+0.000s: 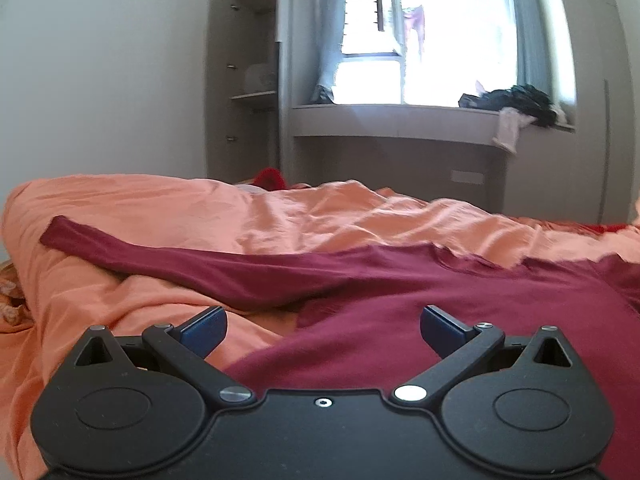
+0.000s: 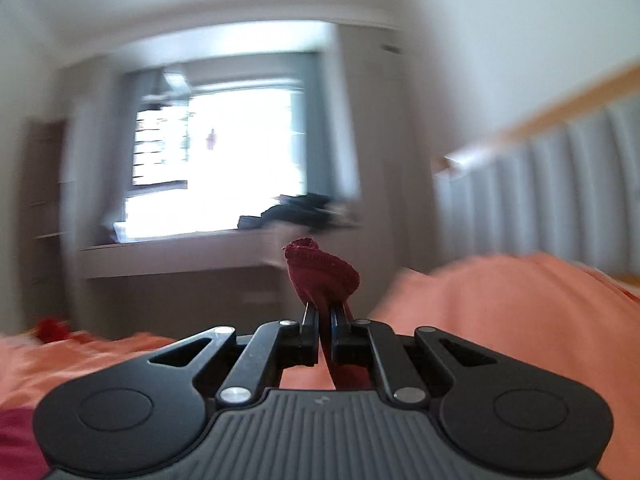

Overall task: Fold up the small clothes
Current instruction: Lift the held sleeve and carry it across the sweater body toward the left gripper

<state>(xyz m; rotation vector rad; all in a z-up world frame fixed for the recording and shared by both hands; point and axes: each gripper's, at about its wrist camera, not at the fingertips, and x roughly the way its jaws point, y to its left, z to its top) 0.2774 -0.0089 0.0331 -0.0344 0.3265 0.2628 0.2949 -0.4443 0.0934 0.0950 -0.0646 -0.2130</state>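
A bed covered by a rumpled orange duvet point(image 1: 160, 208) is filling the lower half of both views. Beyond it, a bright window point(image 1: 440, 40) with grey curtains is glowing over a pale sill ledge point(image 1: 392, 120), and a tall open cabinet point(image 1: 244, 80) is standing against the white wall to its left. In the right wrist view a grey padded headboard point(image 2: 540, 192) with a wooden top rail is running along the right side.

A dark red long-sleeved top point(image 1: 400, 300) is lying spread across the duvet, one sleeve stretching away to the left. The left claw point(image 1: 323, 330) is hovering just above it, released, its blue pads wide apart with nothing between them.

The right claw point(image 2: 323, 312) is clenched on a bunched fold of the same dark red cloth point(image 2: 320, 272), which is sticking up past its fingertips and trailing down underneath.

The right wrist view is smeared by motion, so the room there is hard to make out. The window is overexposed, hiding the outside.

A heap of dark clothes point(image 1: 516, 102) is sitting on the sill ledge, with a pale garment hanging over its edge. A bright red object point(image 1: 270, 178) is peeking over the far edge of the bed.
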